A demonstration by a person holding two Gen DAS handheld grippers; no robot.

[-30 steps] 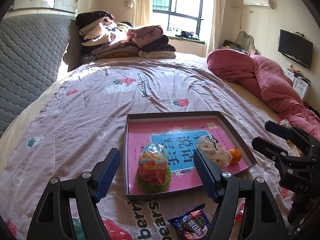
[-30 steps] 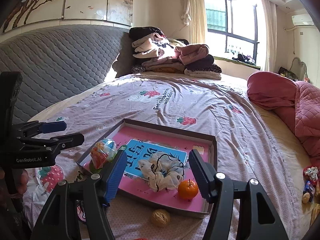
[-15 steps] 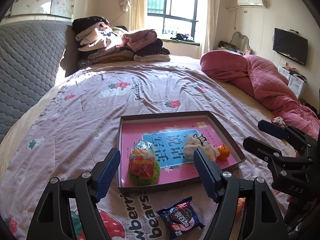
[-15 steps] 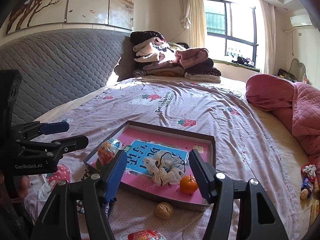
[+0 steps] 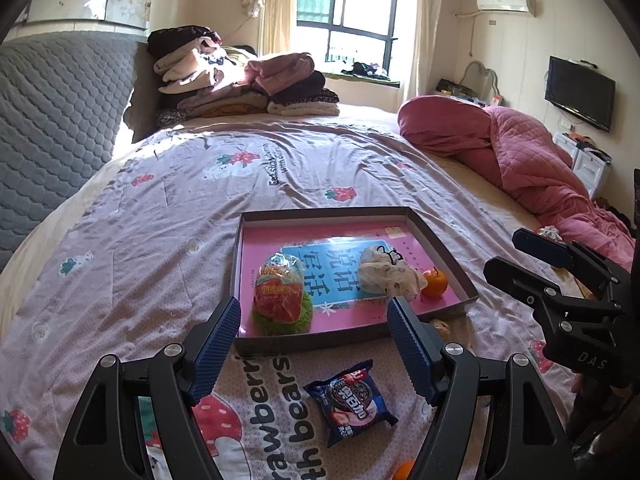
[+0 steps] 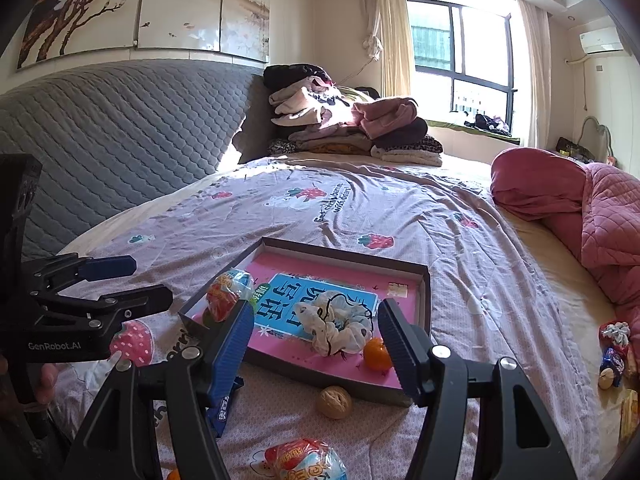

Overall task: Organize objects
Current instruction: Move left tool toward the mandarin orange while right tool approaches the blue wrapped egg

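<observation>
tray (image 5: 440, 248): shallow, grey rim, pink floor, blue label | left gripper (image 5: 314, 344): spread, empty | right gripper (image 6: 316, 340): spread, empty

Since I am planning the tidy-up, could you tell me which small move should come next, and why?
Probably lower the right gripper onto the walnut. It lies loose on the bedspread just outside the tray's near wall, roughly ahead of that gripper, whose jaws stand open and empty. The orange and scrunchie already lie inside the tray.
</observation>
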